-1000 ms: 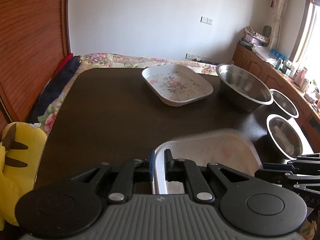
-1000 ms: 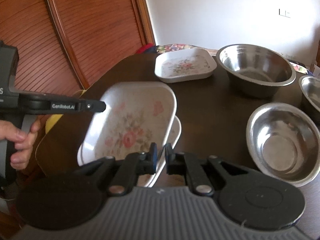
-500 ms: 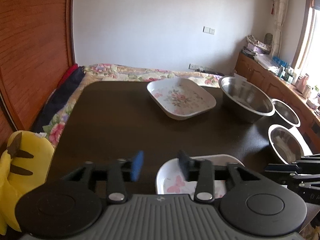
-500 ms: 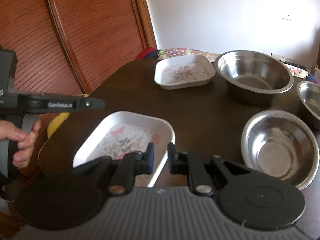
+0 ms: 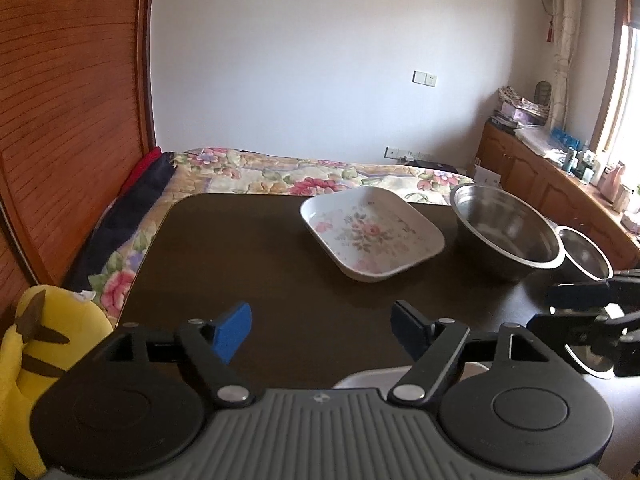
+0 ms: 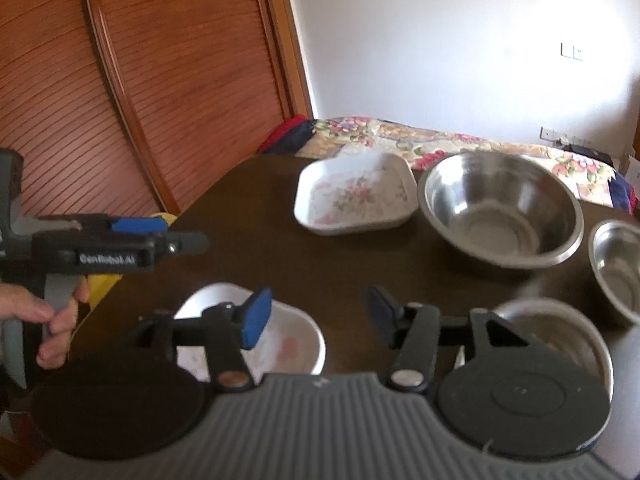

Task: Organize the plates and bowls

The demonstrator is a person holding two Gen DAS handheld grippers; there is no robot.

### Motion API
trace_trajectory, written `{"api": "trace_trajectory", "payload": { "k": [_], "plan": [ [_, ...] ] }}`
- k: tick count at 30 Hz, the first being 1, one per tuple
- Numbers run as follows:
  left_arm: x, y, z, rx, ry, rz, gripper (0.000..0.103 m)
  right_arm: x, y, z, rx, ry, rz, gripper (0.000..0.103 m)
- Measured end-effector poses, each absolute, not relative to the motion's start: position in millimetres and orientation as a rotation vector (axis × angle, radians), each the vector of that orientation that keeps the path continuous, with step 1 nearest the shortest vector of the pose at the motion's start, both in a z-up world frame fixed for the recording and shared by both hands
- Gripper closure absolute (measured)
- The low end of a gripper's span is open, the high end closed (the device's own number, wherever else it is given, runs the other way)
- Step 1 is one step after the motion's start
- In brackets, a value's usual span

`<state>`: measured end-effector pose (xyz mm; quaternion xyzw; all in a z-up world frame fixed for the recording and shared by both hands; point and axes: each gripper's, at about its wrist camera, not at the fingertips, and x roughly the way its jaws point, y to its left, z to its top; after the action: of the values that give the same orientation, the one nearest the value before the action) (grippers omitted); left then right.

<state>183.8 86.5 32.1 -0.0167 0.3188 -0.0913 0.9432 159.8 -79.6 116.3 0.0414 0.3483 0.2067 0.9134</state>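
Both my grippers are letting go. The left gripper and right gripper have fingers spreading wide, nothing between them. A second ago they pinched the flowered plate; now the near plates lie low on the worktop, I think stacked. The far plate sits ahead by the big bowl, nearer my right gripper.
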Motion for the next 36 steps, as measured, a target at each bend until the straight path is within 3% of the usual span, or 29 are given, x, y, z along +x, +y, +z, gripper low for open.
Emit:
{"api": "trace_trajectory", "payload": {
  "k": [13, 18, 24, 36],
  "plan": [
    [261, 84, 28, -0.034, 0.681, -0.173, 0.019, 220, -69, 132, 0.041, 0.711, 0.460, 0.044],
    [292, 78, 15, -0.035, 0.724, -0.175, 0.040, 246, -67, 131, 0.032, 0.718, 0.459, 0.044],
    [319, 71, 1, -0.056, 0.777, -0.190, 0.056, 266, -66, 127, 0.034, 0.729, 0.465, 0.044],
    [343, 64, -14, -0.081, 0.833, -0.205, 0.077, 280, -67, 116, 0.044, 0.751, 0.450, 0.044]
  ]
}}
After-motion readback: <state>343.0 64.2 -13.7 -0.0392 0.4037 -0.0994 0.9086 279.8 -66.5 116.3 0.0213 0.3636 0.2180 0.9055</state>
